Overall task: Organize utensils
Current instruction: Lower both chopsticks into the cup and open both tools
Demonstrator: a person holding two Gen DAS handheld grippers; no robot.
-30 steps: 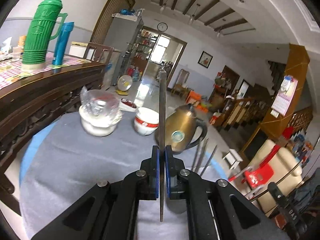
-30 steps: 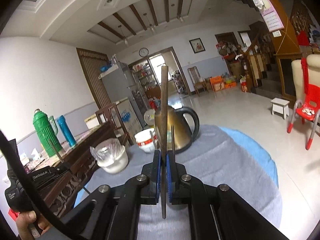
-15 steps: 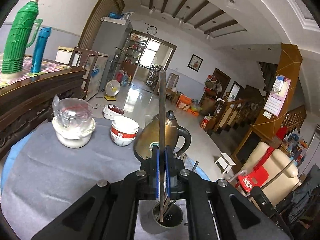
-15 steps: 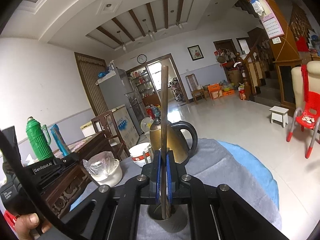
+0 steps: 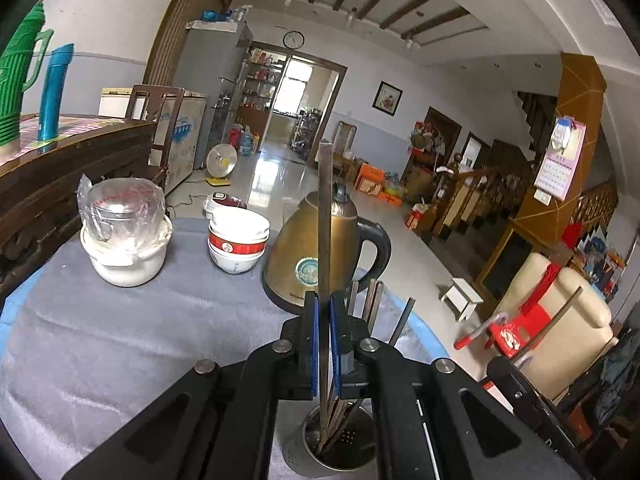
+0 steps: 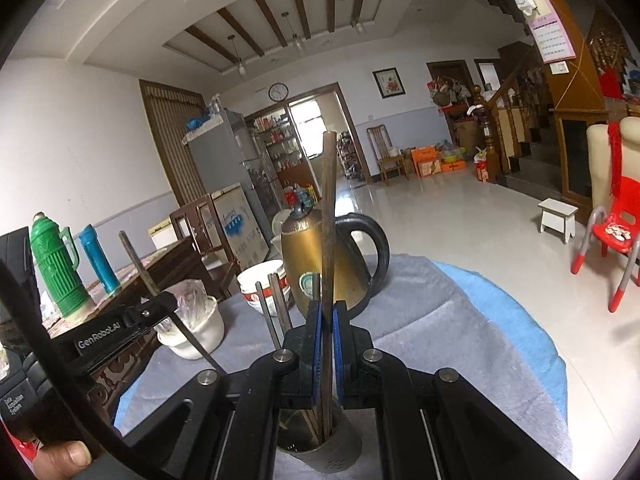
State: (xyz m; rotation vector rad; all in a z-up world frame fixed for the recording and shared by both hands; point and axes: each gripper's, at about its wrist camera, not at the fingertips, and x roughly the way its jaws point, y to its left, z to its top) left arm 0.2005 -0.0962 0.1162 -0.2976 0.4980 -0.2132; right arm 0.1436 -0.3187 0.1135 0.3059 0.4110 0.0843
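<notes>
My left gripper [image 5: 324, 308] is shut on a grey metal chopstick [image 5: 325, 216] held upright. Its lower end reaches into a perforated metal utensil holder [image 5: 296, 460] on the grey-clothed table [image 5: 120, 340], where several more chopsticks [image 5: 374, 300] lean. My right gripper [image 6: 327, 312] is shut on a brown chopstick [image 6: 329, 216], also upright, with its lower end inside the same holder [image 6: 320, 460]. In the right wrist view the left gripper [image 6: 160, 304] shows at the left with its chopstick [image 6: 138, 260]. A person's thumb [image 6: 64, 456] is at the lower left.
A brass kettle [image 5: 308, 240] with a black handle stands just behind the holder. Stacked red-and-white bowls [image 5: 238, 240] and a white pot topped by a wrapped glass [image 5: 126, 240] sit to its left. A dark wooden sideboard [image 5: 60, 176] carries green and blue flasks.
Both grippers have moved forward and slightly down toward the kettle. The utensil holder has come into view beneath them, and both chopsticks' lower ends now sit inside it.
</notes>
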